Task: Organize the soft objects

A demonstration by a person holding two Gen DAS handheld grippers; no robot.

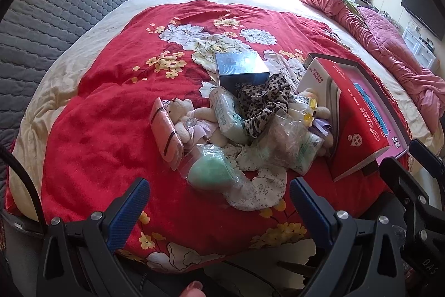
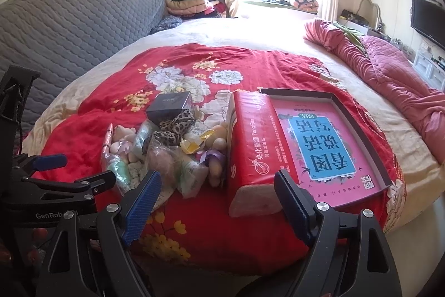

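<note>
I'm holding my left gripper [image 1: 218,202] with fingers spread wide, gripping nothing, hovering at the near edge of the red floral blanket [image 1: 105,113]. My right gripper [image 2: 218,202] is also spread and carrying nothing, hanging near the red tissue pack [image 2: 250,141]. The soft pile is sitting mid-blanket: leopard scarf [image 1: 264,102], white teddy [image 1: 183,116], bagged green sponge [image 1: 211,171], pink pouch [image 1: 167,135]. The dark box [image 1: 242,68] is lying just beyond the pile; the pink-lined tray [image 2: 328,141] is lying right of it.
</note>
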